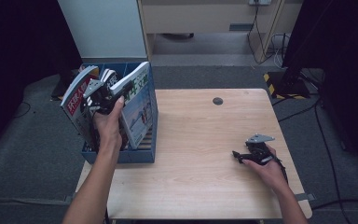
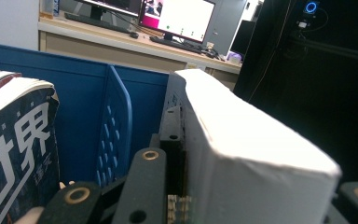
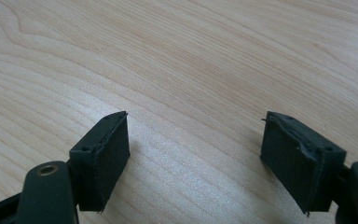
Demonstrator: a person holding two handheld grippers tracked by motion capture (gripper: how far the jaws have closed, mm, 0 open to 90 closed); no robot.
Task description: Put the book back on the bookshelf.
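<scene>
A blue file rack (image 1: pixel 121 156) stands at the table's left edge with several magazines upright in it. My left gripper (image 1: pixel 120 91) is raised over the rack and shut on the top edge of a thick book with a light blue and white cover (image 1: pixel 139 100). In the left gripper view the book's white page block (image 2: pixel 242 140) sits between the jaws, right of a blue divider (image 2: pixel 116 126). My right gripper (image 1: pixel 237 155) rests low on the wooden table (image 1: pixel 191 140) at the right. It stands open, with bare wood between its pads (image 3: pixel 102 154).
A magazine with red lettering (image 1: pixel 77 100) leans at the rack's left side, and a dark-covered one (image 2: pixel 18 154) is close to the left jaw. A round cable hole (image 1: pixel 218 101) lies near the table's far edge. Cables and a black-yellow striped foot (image 1: pixel 279 86) are on the floor beyond.
</scene>
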